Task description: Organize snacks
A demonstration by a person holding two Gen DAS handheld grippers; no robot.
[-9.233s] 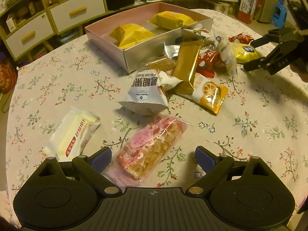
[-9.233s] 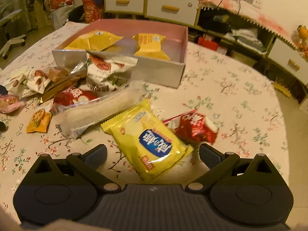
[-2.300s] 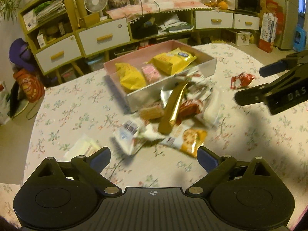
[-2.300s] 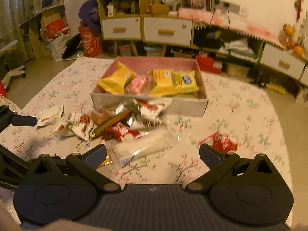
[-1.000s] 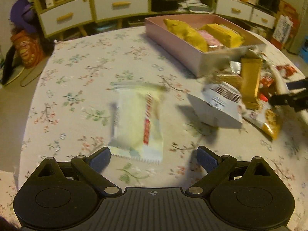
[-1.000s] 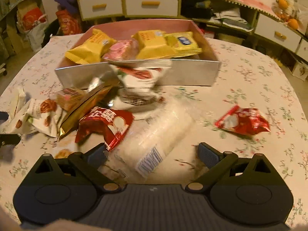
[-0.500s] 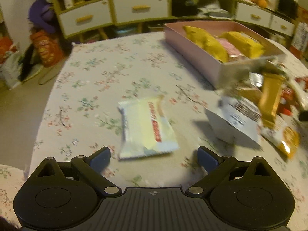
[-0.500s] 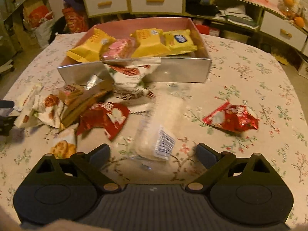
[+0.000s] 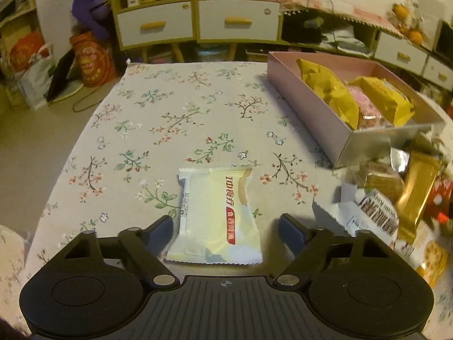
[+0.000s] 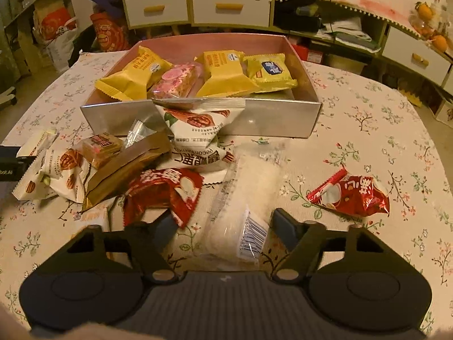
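white packet [image 10: 208,157] seemingly reads "pecan kernel", inverted.

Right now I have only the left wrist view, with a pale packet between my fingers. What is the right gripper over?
Observer: The right gripper straddles a clear packet of white snack. Its jaws are closing, and the pads are not yet pressing on it.
Operator: Is anything loose beyond it?
Observer: One red packet lies alone on the cloth to the gripper's right, apart from the pile.
Operator: Is the box front clear?
Observer: No. A walnut-print packet leans against the silver front wall of the box.
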